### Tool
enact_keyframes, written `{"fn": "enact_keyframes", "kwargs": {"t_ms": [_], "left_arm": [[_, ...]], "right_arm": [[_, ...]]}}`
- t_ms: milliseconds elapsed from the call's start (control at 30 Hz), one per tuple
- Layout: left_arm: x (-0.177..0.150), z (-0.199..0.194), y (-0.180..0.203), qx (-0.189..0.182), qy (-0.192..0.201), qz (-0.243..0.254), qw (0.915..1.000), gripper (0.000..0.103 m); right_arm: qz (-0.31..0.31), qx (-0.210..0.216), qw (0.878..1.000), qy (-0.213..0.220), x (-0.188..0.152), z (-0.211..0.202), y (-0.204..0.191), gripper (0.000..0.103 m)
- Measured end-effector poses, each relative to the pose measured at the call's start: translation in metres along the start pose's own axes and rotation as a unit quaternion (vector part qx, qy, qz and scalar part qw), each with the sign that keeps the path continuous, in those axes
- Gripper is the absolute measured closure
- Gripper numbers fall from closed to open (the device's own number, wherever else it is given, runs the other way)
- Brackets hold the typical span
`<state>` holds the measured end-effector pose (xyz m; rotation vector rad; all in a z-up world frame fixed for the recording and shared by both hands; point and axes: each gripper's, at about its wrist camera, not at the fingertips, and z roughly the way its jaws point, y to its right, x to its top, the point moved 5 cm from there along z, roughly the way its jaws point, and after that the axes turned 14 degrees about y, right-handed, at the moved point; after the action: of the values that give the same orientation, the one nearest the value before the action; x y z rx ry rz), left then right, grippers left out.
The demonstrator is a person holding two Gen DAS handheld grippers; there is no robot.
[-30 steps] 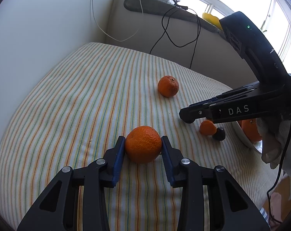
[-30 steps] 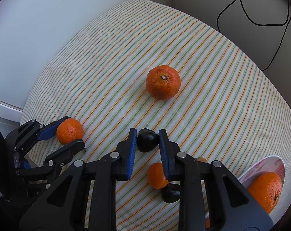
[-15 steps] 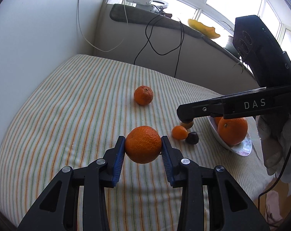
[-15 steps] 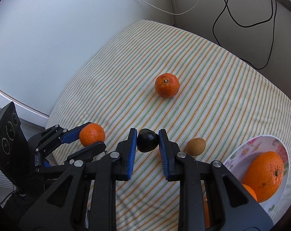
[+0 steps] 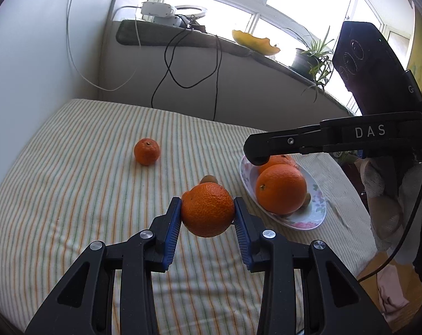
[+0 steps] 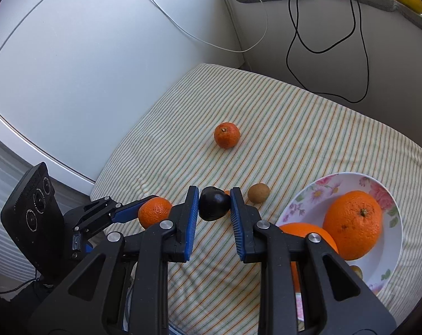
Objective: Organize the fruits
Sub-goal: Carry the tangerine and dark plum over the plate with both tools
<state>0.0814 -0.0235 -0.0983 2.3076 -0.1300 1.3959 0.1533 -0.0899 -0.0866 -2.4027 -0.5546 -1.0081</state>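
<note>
Above the striped cloth [image 6: 308, 128] and beside the floral plate [image 6: 389, 276] of oranges, the left gripper [image 5: 207, 217] clamps a tangerine [image 5: 207, 213] aloft, while the right gripper [image 6: 213, 205] pinches a small dark fruit [image 6: 213, 207].

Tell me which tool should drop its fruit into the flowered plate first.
Probably the right tool: its tip, gripping the dark fruit, appears over the plate rim in the left view. The left tool, holding a mandarin, sits short of the plate.

Black fingers [image 5: 166, 240], blue pads [image 6: 192, 220], silver screws
</note>
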Motion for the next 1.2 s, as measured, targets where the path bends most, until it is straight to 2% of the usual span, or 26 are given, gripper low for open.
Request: {"fn": "enact_keyframes", "kwargs": {"t_ms": [233,533,833,1200], "left_arm": [[-0.001,0.008,0.037,-0.035,-0.008,0.017,0.9992,0.068],[-0.005,0.022,0.087,-0.079,-0.020,0.044,0.9957,0.068],[-0.017,0.041,0.130,-0.108,-0.038,0.067,0.9912,0.068],[-0.029,0.063,0.162,-0.116,-0.055,0.103,0.9863,0.068]], "right_arm": [[0.017,-0.014,0.999,0.034,-0.003,-0.040,0.030,0.079],[0.043,-0.046,0.996,0.057,-0.021,-0.076,0.077,0.079],[0.070,-0.062,0.993,0.065,-0.039,-0.091,0.115,0.079],[0.077,-0.080,0.992,0.055,-0.060,-0.089,0.146,0.079]]}}
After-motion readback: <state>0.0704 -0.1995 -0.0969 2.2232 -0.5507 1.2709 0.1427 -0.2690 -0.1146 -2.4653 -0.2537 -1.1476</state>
